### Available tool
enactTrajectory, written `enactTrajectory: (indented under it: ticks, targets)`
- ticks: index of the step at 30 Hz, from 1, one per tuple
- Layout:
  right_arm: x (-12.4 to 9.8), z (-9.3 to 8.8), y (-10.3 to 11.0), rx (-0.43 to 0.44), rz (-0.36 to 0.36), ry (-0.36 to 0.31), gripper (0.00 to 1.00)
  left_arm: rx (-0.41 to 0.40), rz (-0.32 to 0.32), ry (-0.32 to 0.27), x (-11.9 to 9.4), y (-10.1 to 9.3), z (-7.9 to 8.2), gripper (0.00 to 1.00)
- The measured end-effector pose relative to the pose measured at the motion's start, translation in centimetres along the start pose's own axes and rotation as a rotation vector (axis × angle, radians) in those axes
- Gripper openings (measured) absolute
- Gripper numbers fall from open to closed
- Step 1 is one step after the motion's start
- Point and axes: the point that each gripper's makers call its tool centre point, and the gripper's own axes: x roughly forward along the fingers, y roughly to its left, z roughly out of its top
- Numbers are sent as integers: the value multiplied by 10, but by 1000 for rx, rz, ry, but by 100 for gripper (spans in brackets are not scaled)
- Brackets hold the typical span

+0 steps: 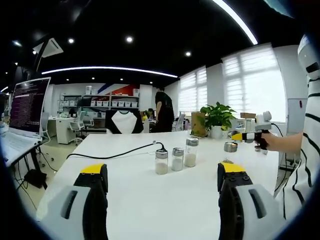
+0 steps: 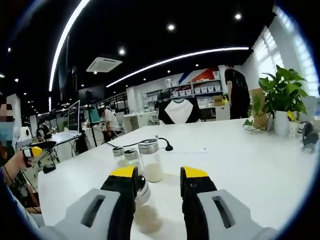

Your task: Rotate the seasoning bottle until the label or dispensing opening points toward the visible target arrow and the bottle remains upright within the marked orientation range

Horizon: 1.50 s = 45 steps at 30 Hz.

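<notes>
Four seasoning bottles stand upright on the white table (image 1: 150,205); we see one (image 2: 142,192) just beside our right gripper (image 2: 158,180), whose jaws stand apart. Its label or opening direction we cannot tell. Three bottles (image 1: 176,159) cluster farther off near a black cable (image 1: 115,154). Our left gripper (image 1: 162,177) has jaws wide apart, holding nothing.

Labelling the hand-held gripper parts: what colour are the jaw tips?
Yellow tips on black jaws, clearest in the right gripper view.
</notes>
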Motion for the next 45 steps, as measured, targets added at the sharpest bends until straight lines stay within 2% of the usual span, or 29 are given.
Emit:
enactTrajectory:
  ticks: [1,3,6,7,9,11,12,13,14,19,23,24,31,34,40,42,45]
  targets:
    - [1,2,3,-4,5,-3,29,4,-1,6,1,-1,-1,96]
    - [5,0,14,-3,42,13,42,11,-4,13,1,-2,-2,96]
    - [11,-15,30,-7,68,54,57,7,-3,10,0,-2,-2,95]
    - [12,-21,36,-28,80,73,58,6,-1,9,0,-1,-3,95]
    - [15,-30,41,-57,88,103,57,2,2,11,-1,0,-4,95]
    - [17,-41,44,-59,102,140,46,3,1,18,-2,0,-6,95]
    - [16,-44,34,-126,73,150,39,5,3,22,-2,0,-6,95]
    - [22,-36,42,-133,137,100,39,6,4,22,-3,1,-6,95]
    - [21,-36,39,-87,101,120,39,5,5,19,-4,1,-5,95]
    - [18,-36,38,-101,95,125,38,4,15,20,-5,3,-7,95]
    - [16,-34,36,-99,17,112,38,5,9,27,-4,0,-9,95]
    - [15,-34,33,-108,-23,114,38,6,8,29,-4,0,-9,95]
    - [14,-33,31,-83,-106,108,38,7,16,15,-6,2,-6,94]
    - [13,-33,30,-81,-112,104,38,-1,16,33,-7,3,-8,94]
    - [13,-33,30,-83,-115,82,38,12,9,25,-6,-2,-5,94]
    - [13,-33,29,-87,-115,87,38,6,1,20,-4,-6,-7,94]
    - [13,-34,29,-88,-110,88,38,12,-15,46,1,-10,-13,94]
